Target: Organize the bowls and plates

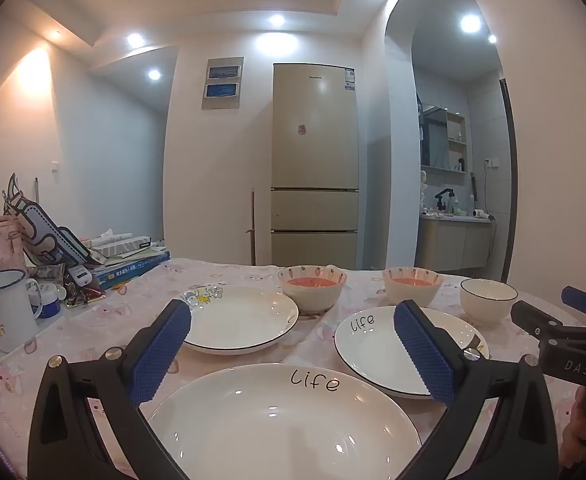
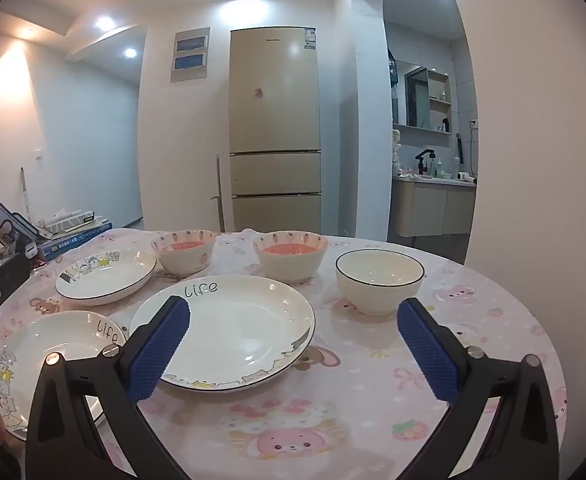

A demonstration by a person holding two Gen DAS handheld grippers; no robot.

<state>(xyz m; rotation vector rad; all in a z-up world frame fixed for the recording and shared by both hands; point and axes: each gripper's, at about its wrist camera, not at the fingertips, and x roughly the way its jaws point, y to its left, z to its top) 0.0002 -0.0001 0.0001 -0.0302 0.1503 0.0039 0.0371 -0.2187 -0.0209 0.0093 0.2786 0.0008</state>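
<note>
Table [image 2: 373,420]: round, pink cartoon cloth, three plates and three bowls spread apart
Near "life" plate [image 1: 277,420]: just under left gripper [image 1: 293,344], jaws wide apart, empty; best taken by rim, kept level
Second "life" plate [image 2: 229,332]: likely stack base
Right gripper [image 2: 293,344]: jaws apart, empty
White bowl [image 2: 379,280]: beside two strawberry bowls [image 2: 291,254]; nest afterwards

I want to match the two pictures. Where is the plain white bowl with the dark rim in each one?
Left wrist view: the plain white bowl is far right, behind the right-hand "life" plate.
Right wrist view: the bowl is right of centre, beside that same plate.
Shared landmark: the beige fridge stands behind the table in both.
</note>
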